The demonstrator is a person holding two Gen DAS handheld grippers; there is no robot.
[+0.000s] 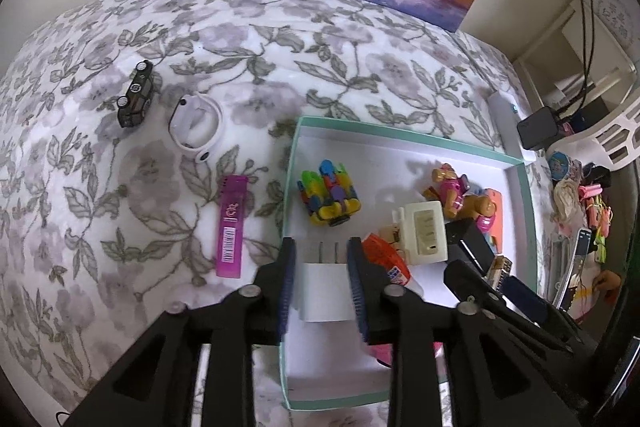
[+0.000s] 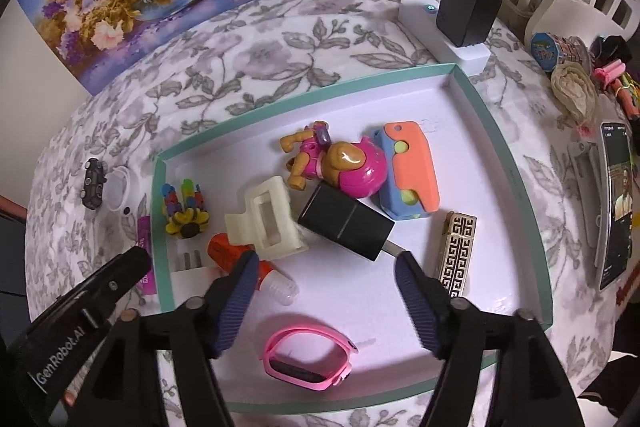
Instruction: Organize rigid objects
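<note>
Lying between the left gripper's (image 1: 321, 247) fingers, the white plug adapter (image 1: 323, 291) had its long axis along them, prongs pointing ahead; the jaws stood slightly parted, and whether the pads still pressed its sides could not be told. It sat just inside the left wall of the teal-rimmed tray (image 1: 289, 163). Left of those fingers, outside the tray on the floral cloth (image 1: 120, 207), a magenta stick (image 1: 231, 225) lay lengthwise, with a white band (image 1: 195, 125) and a small dark car (image 1: 136, 99) further ahead. Straight ahead stood a multicoloured block toy (image 1: 328, 195); just right of the fingers were an orange tube (image 1: 386, 259) and a cream clip (image 1: 424, 231). The right gripper (image 2: 326, 273) hung with fingers spread wide, holding nothing, over bare tray floor; the pink watch band (image 2: 308, 357) lay below them, loop flat. Ahead a black box (image 2: 346, 221) lay slantwise; a patterned gold case (image 2: 456, 253) stood right of the right finger, near the tray's right wall.
</note>
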